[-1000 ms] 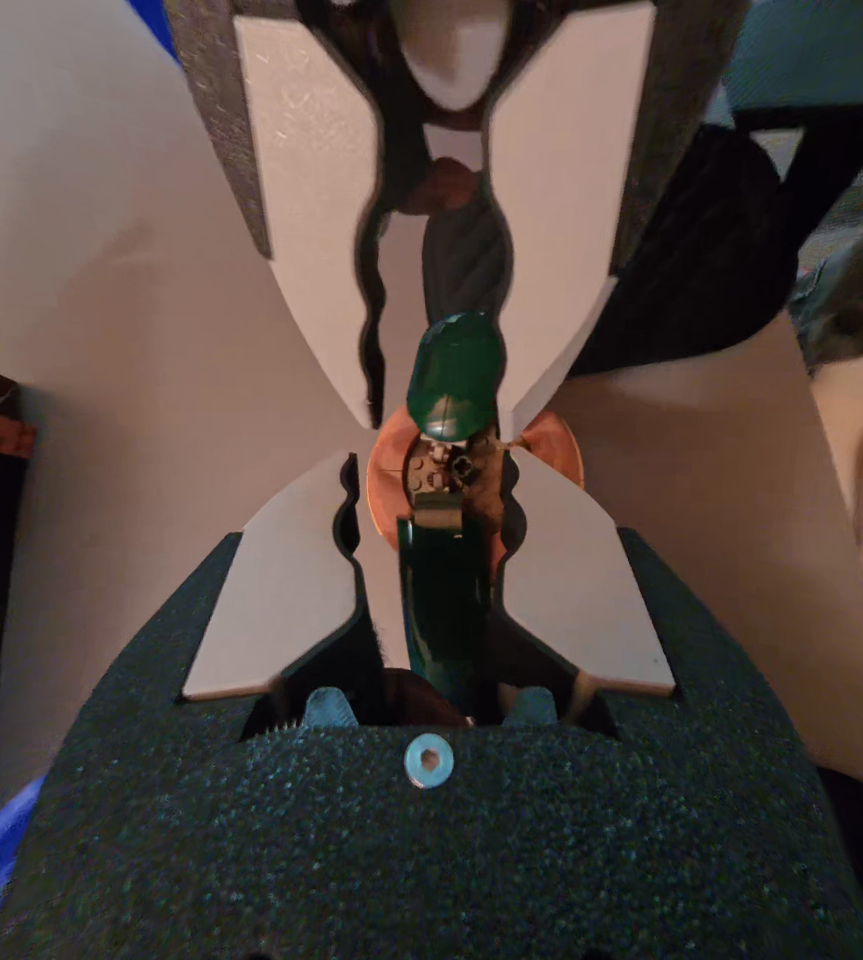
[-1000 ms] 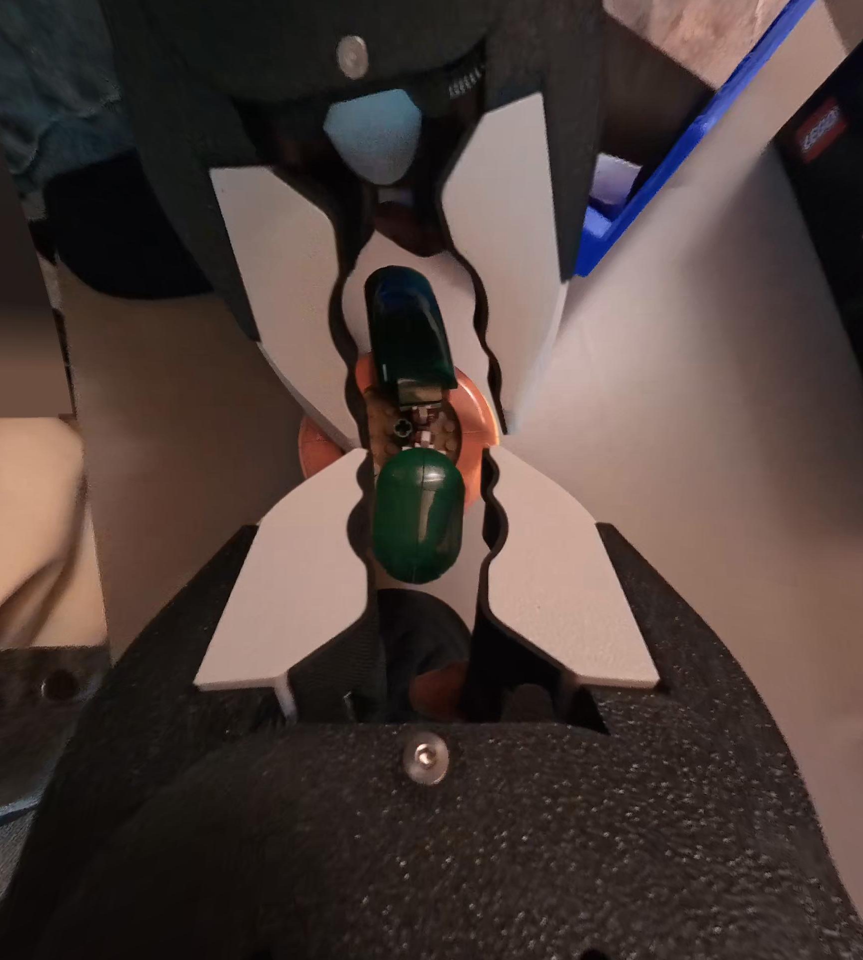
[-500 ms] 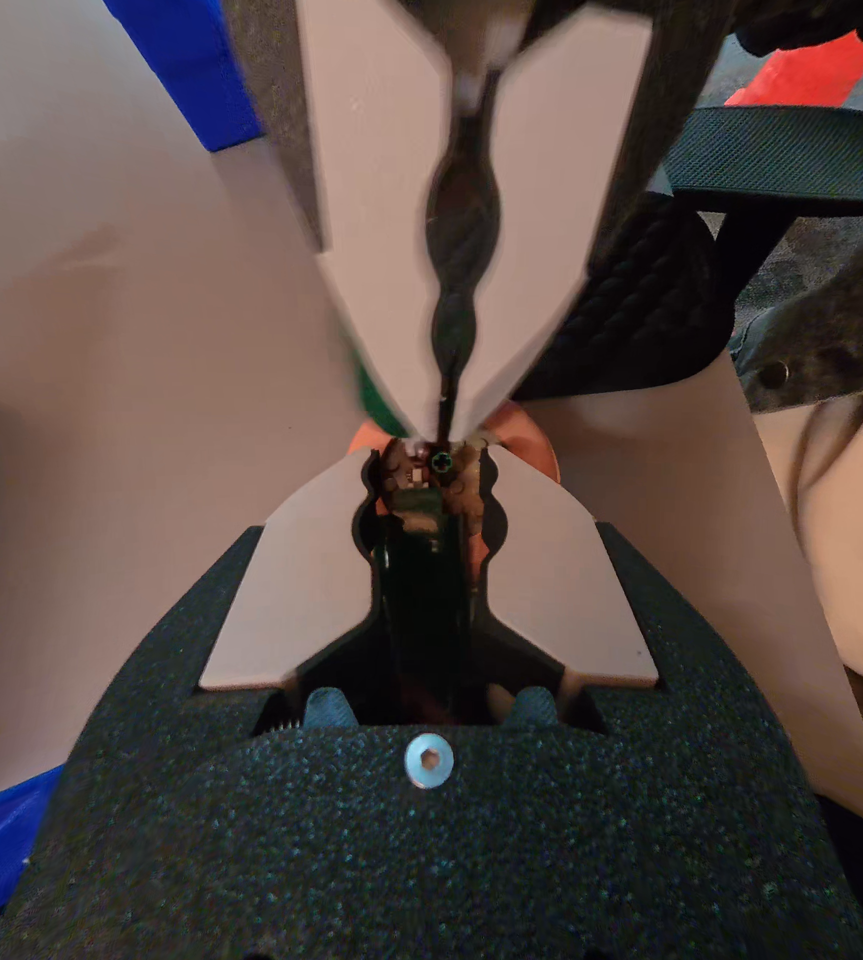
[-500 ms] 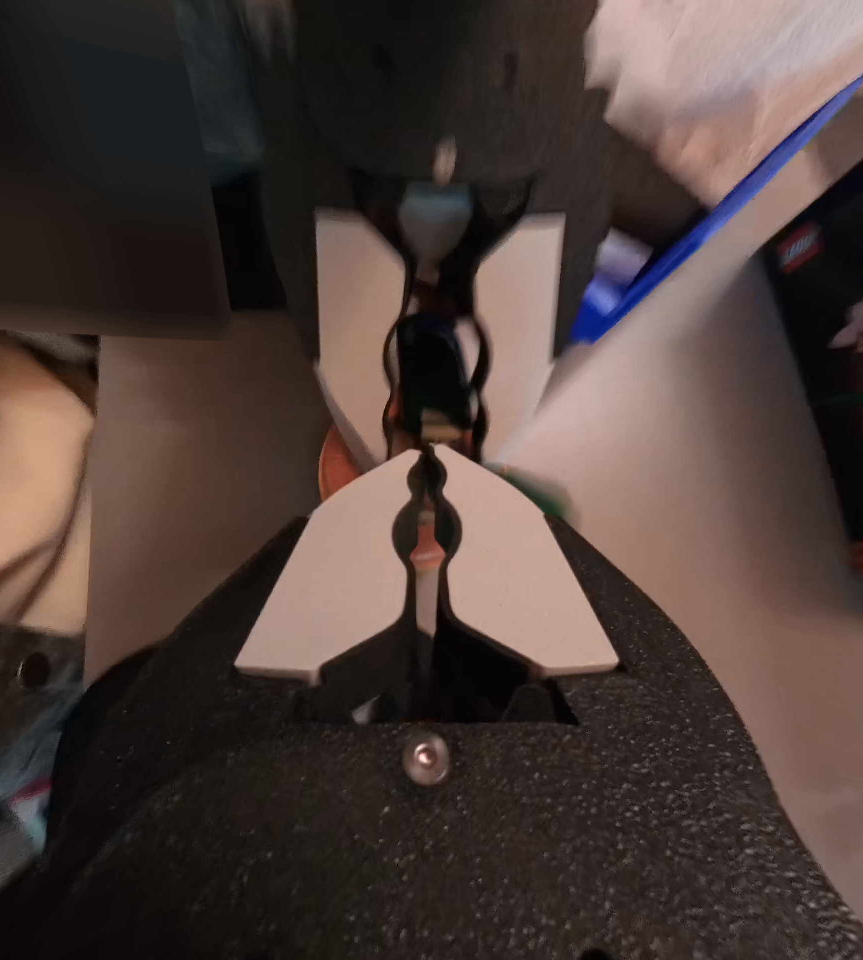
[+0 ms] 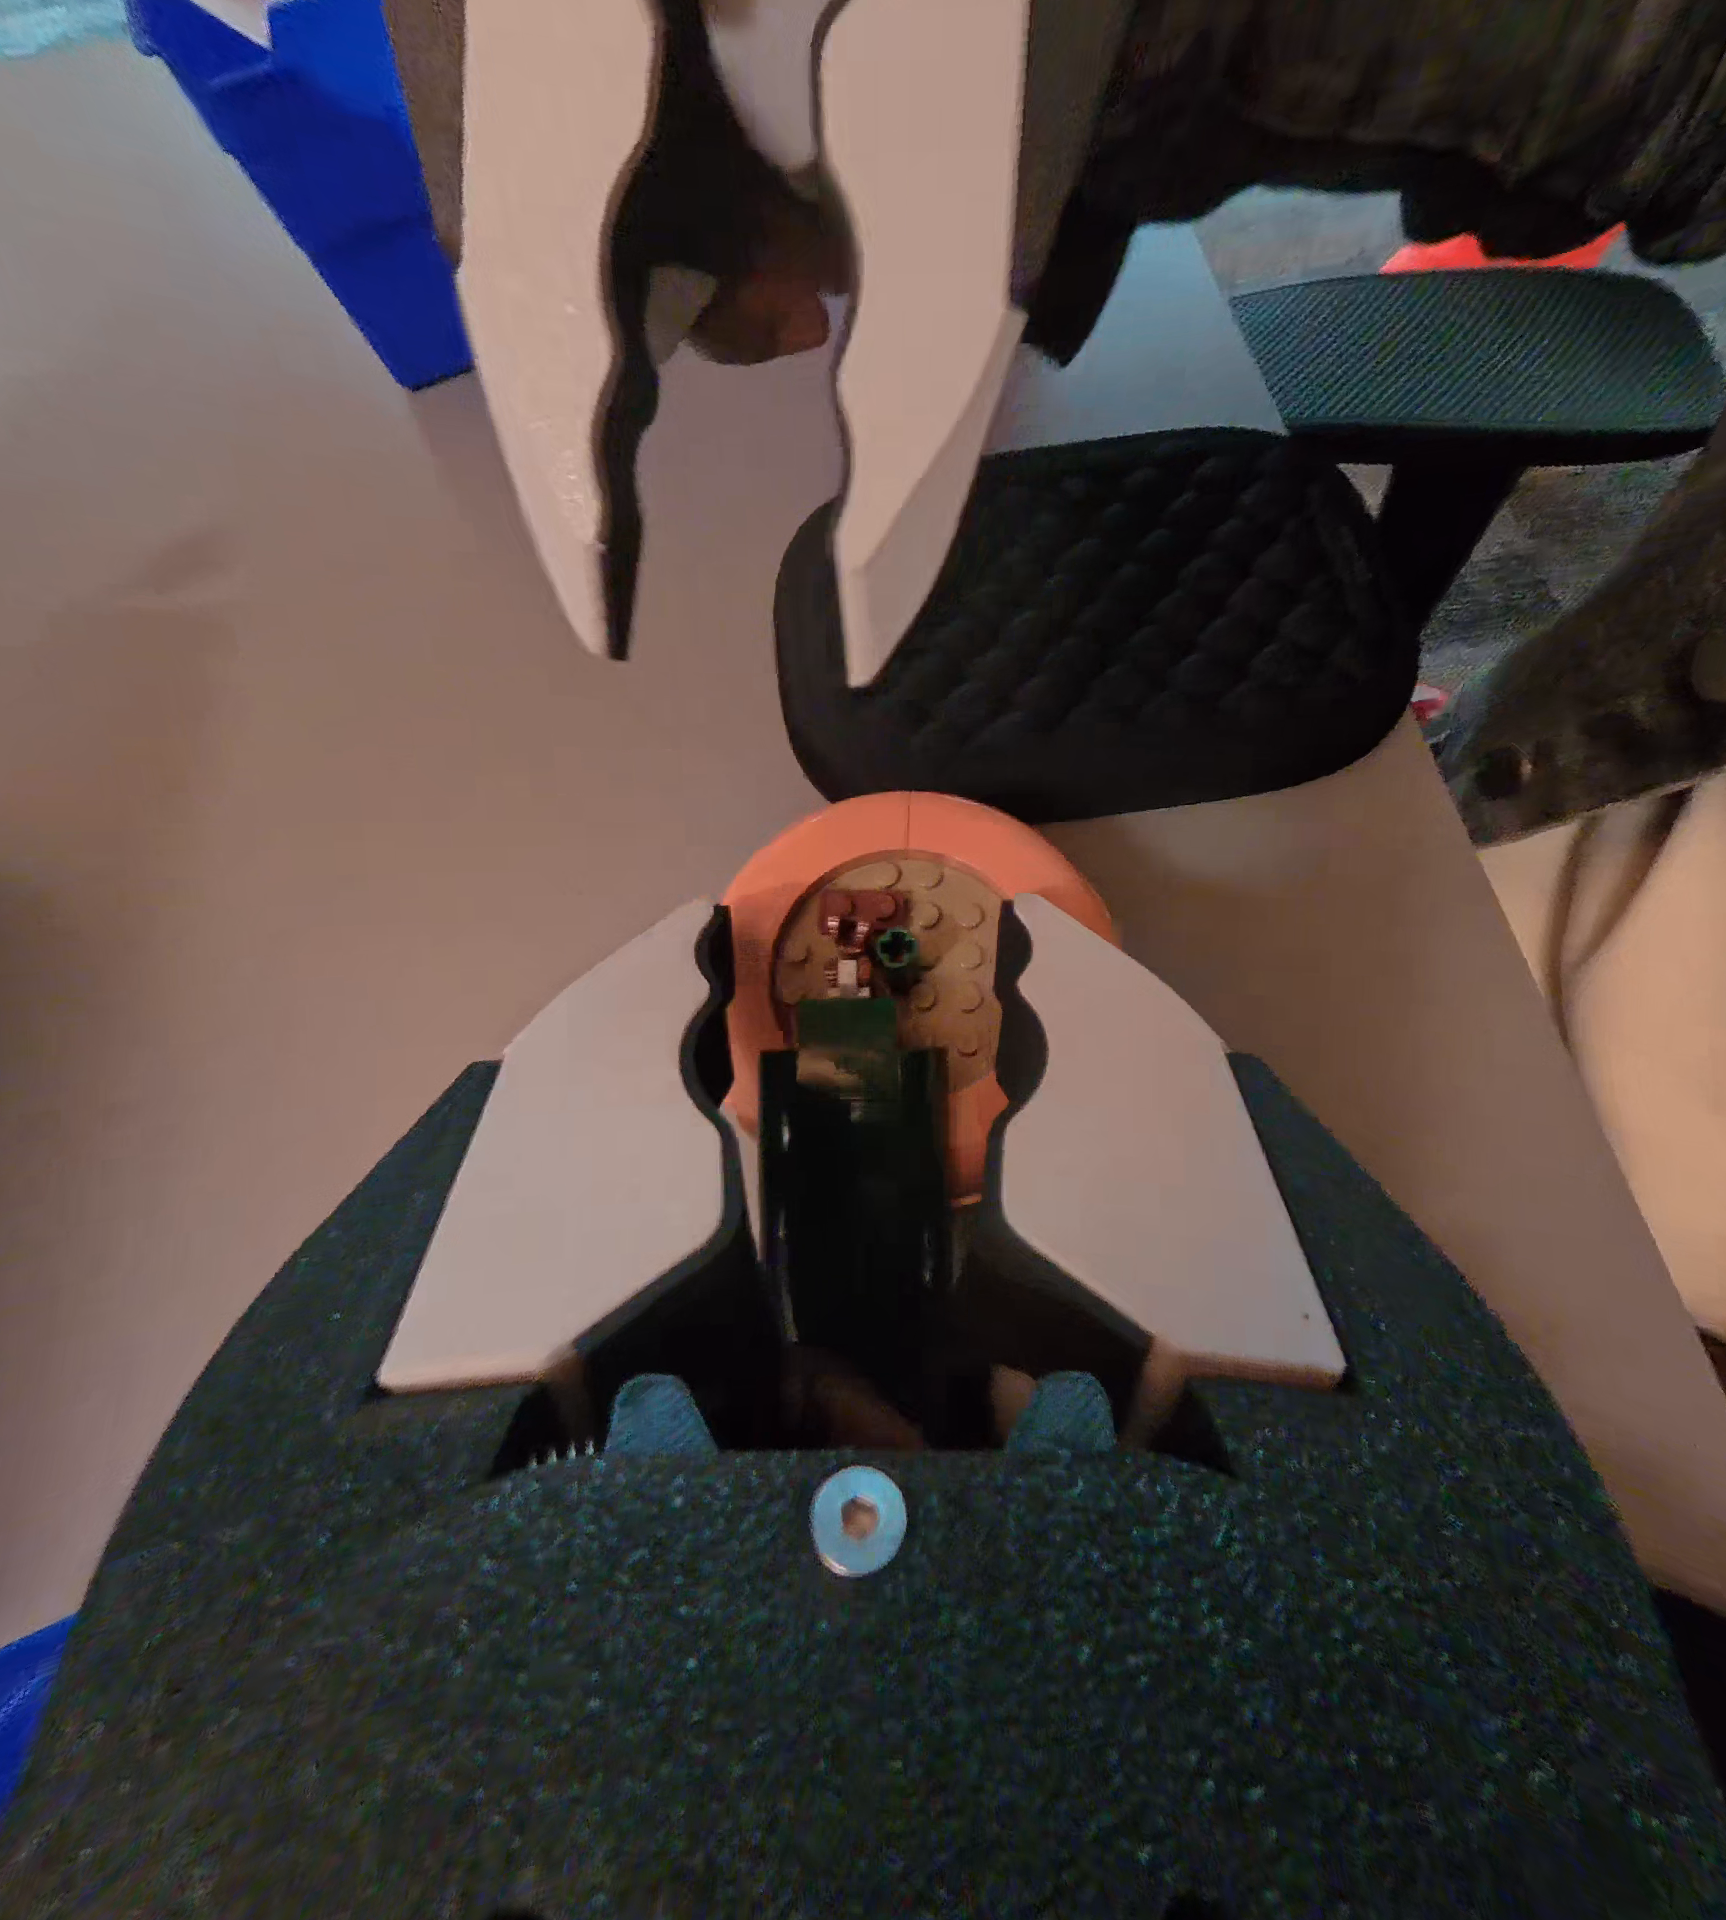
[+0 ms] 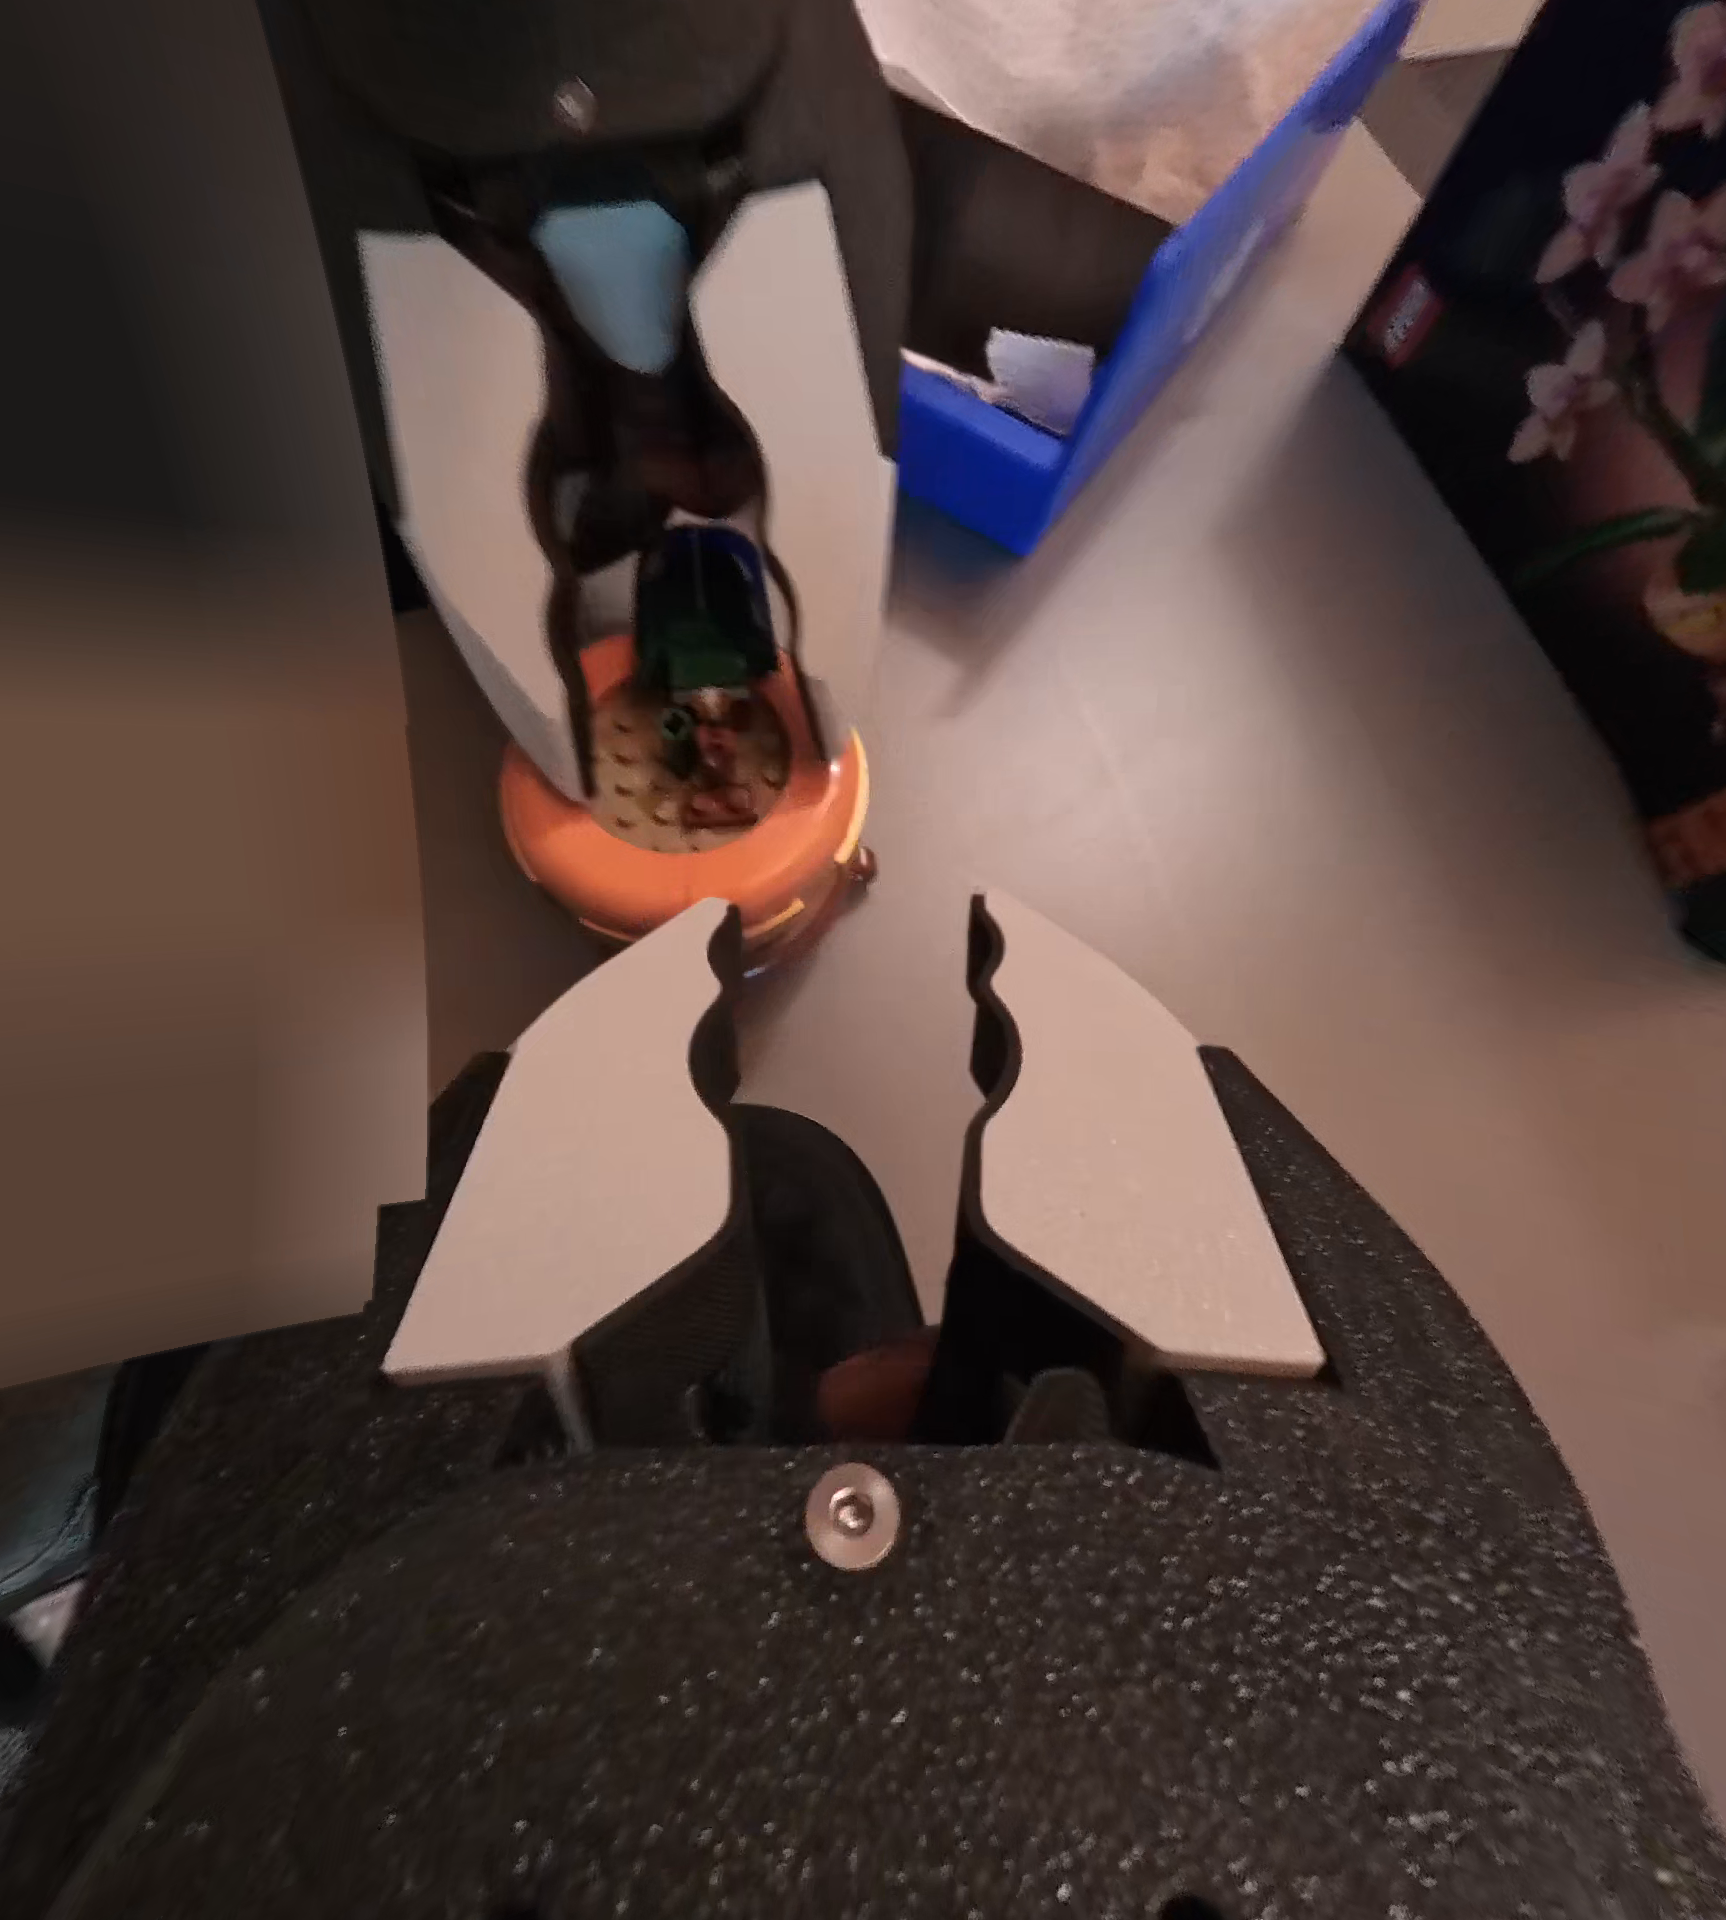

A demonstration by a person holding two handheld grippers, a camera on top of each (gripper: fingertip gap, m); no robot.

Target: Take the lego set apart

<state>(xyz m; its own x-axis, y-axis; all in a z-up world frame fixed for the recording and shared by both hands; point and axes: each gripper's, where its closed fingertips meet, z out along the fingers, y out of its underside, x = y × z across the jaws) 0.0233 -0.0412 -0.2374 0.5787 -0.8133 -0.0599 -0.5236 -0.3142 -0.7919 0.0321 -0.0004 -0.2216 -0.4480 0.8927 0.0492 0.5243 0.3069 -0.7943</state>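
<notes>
An orange lego pot (image 5: 916, 831) with a tan studded top (image 5: 947, 940) stands on the pale table. A dark green leaf piece (image 5: 854, 1153) rises from it between the jaws of my left gripper (image 5: 869, 909), which is closed around it. The right wrist view shows the pot (image 6: 672, 862), the leaf (image 6: 703, 613) and my left gripper (image 6: 698, 769) with its tips down on the pot top. My right gripper (image 6: 848, 909) is open and empty, just short of the pot. It hangs open above the pot in the left wrist view (image 5: 734, 655).
A blue bin (image 6: 1035, 457) holding white paper stands behind the pot, also in the left wrist view (image 5: 319, 187). A dark box with an orchid picture (image 6: 1669, 436) is at the right. A black chair seat (image 5: 1098, 623) and armrest (image 5: 1461, 364) lie beyond the table edge. Spacing between my two grippers at the tips: around 5 cm.
My right gripper held a rounded green leaf, snapped shut at the pot, then opened and drew back. That rounded leaf is out of view. My left gripper kept its hold.
</notes>
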